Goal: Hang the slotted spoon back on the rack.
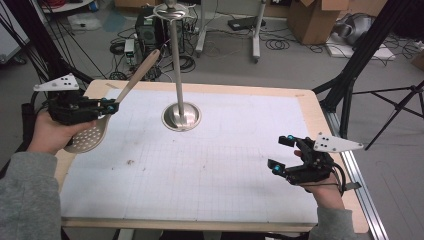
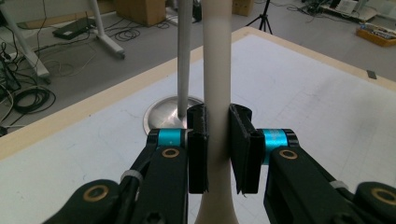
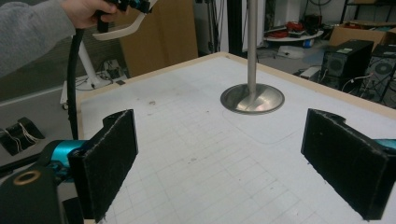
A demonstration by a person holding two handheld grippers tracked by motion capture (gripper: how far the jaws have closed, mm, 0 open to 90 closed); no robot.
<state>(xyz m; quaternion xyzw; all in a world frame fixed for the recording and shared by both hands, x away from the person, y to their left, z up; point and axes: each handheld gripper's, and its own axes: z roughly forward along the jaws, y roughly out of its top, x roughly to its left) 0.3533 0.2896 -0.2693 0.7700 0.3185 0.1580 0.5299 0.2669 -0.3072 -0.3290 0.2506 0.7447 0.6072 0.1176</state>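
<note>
**Left gripper clamps the skimmer's handle; right gripper waits with jaws wide**

The left gripper (image 1: 111, 106) sits at about nine o'clock on the table (image 1: 320, 112), held in the person's left hand (image 1: 47, 134) at the table's left edge. Its two black jaws are closed tight on the cream handle of a slotted skimmer spoon (image 1: 92, 137). In the left gripper view the pads (image 2: 198, 149) press on both sides of the handle, which runs straight up between them. From the high view, the handle slants up and away toward one o'clock from the grip, while the round perforated bowl hangs below the gripper toward seven o'clock, over the edge of the white gridded mat (image 1: 225, 165). Whether the bowl touches the mat cannot be told.

A polished metal stand (image 1: 181, 116), a tall pole on a round base, stands upright on the mat toward twelve o'clock from the table's centre, near the far edge. It lies to the three o'clock side of the left gripper and apart from the spoon.

The right gripper (image 1: 283, 152) is at about four o'clock on the table, held in the right hand (image 1: 325, 192) near the right edge. Its jaws stand wide apart with nothing between them; the right gripper view shows bare mat between the two pads (image 3: 109, 158), with the stand's base farther off at twelve o'clock.
</note>
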